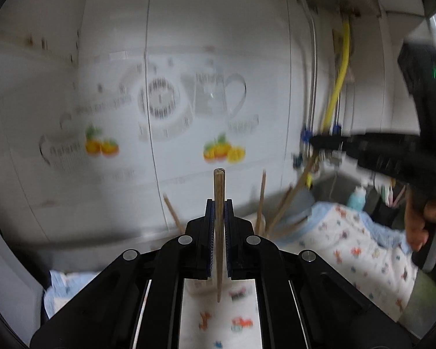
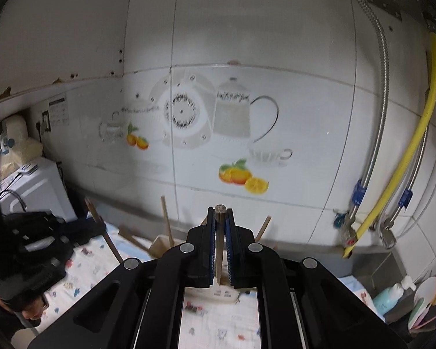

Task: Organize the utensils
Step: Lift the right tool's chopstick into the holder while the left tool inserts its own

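Jaws of left gripper [image 1: 218, 203] and right gripper [image 2: 220, 212] each clamp upright chopstick [image 1: 219, 218].

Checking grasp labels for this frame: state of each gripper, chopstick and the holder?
left gripper: shut on a chopstick.
left chopstick: upright between the pads, lifted.
right gripper: shut on a chopstick.
right chopstick: upright between the pads.
holder: on the cloth, loose chopsticks leaning in it.

- No text can be read in either view.
- The lettering on the wall tile decal [image 1: 160, 110] is blurred, at centre of the left view.
- The small wall calendar [image 2: 58, 113], at left of the right view, is too small to read.
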Demonstrator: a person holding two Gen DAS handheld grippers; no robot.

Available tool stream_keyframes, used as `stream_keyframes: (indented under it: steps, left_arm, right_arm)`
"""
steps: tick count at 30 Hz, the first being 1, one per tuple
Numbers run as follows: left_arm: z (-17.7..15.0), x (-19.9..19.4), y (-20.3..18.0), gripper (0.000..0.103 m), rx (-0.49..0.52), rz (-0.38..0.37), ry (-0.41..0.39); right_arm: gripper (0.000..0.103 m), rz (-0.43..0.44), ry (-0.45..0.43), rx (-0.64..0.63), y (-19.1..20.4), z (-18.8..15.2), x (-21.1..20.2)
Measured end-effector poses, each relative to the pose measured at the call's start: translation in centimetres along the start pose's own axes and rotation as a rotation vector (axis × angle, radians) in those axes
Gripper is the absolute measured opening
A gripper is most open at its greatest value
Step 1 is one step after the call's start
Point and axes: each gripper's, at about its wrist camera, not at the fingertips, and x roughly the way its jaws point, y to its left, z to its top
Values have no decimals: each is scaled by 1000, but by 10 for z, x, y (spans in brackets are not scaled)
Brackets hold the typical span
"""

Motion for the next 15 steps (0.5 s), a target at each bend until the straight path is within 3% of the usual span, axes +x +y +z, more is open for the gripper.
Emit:
stream_keyframes:
  steps: [7,15]
  left_arm:
    - [35,3,-13,5,57,53,-124]
    - [40,31,-12,5,74,103,-160]
  right_arm:
    - [6,-25,5,-5,-3,5,17]
    - [6,-18,39,8,-10,-9,42]
